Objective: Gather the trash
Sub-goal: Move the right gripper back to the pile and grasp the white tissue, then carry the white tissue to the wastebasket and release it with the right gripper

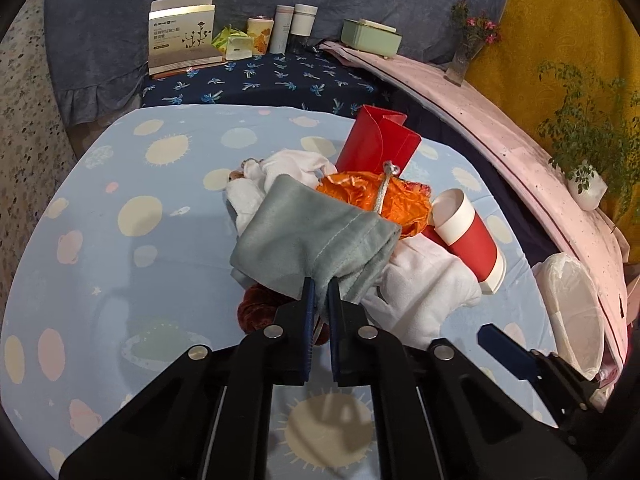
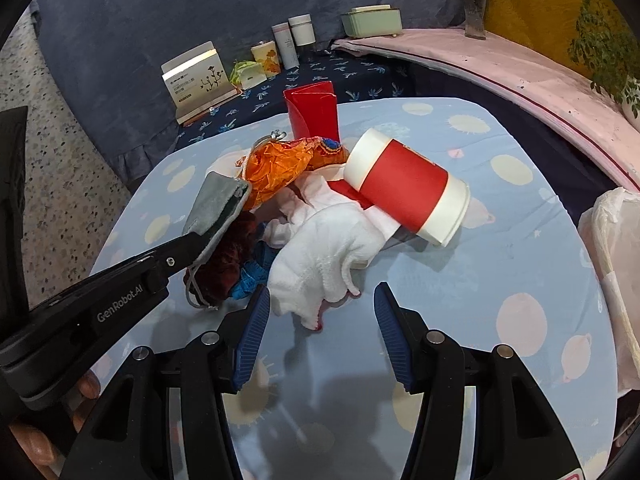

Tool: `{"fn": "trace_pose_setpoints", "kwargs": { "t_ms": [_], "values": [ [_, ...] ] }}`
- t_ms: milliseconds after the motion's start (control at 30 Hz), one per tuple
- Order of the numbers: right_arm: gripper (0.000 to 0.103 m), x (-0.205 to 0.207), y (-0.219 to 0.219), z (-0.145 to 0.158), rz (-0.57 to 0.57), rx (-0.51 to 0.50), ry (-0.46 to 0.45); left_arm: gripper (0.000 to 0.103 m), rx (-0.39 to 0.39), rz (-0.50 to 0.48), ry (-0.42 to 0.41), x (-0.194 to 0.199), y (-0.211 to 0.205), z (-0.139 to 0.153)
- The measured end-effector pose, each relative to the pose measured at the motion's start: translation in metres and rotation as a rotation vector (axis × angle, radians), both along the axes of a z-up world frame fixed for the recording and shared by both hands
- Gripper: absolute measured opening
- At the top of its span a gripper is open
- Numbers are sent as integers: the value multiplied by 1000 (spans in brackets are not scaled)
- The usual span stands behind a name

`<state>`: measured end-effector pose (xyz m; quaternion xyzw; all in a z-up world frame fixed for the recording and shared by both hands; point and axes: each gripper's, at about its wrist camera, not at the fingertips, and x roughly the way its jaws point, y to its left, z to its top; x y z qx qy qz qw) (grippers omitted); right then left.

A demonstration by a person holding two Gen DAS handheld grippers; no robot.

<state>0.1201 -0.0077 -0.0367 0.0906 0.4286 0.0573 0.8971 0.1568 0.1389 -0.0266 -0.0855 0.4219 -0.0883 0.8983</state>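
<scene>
My left gripper (image 1: 320, 286) is shut on the near edge of a grey-green velvet pouch (image 1: 316, 240), held over a pile of trash on the table (image 1: 120, 280). The pile holds an orange wrapper (image 1: 368, 194), white cloths (image 1: 424, 292), a red-and-white paper cup (image 1: 470, 238) on its side, a dark red cloth (image 1: 258, 308) and a red folded card (image 1: 376, 146). In the right wrist view my right gripper (image 2: 322, 310) is open and empty, just in front of the white cloth (image 2: 320, 260). The left gripper (image 2: 192, 246) holds the pouch (image 2: 218, 210) at left, beside the cup (image 2: 404, 188).
A bin lined with a white bag (image 1: 572, 308) stands off the table's right edge, also seen in the right wrist view (image 2: 616, 240). Behind the table, a dark blue bench (image 1: 280, 80) carries a box (image 1: 182, 36), jars (image 1: 296, 26) and a green case (image 1: 370, 36). A pink ledge (image 1: 520, 152) runs along the right.
</scene>
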Motion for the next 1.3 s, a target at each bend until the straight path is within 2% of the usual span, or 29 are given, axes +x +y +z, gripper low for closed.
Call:
{"fn": "trace_pose_setpoints", "kwargs": {
  "t_ms": [133,200,267,367,600,800,1000,1300],
  "values": [
    [46,5,11,-3,21,-3,1,6,-8,12,-9,-4,9,4],
    [37,9,17,-7,32,-2,11,6,-11,20,-11,-6,14,5],
    [20,13,18,-11,37,3,22,6,-11,25,-12,-8,17,7],
    [8,13,18,-10,39,9,19,6,-11,29,-18,-12,20,10],
    [7,-3,6,18,23,30,-67,6,-12,15,-42,-23,8,24],
    [6,-22,-19,44,-14,29,-127,6,-12,-34,-71,-36,-20,41],
    [6,-46,-56,63,-81,38,-168,6,-10,-92,-93,-49,-54,57],
    [6,-84,-136,77,-226,43,-202,6,-15,-230,-96,-68,-131,68]
  ]
}}
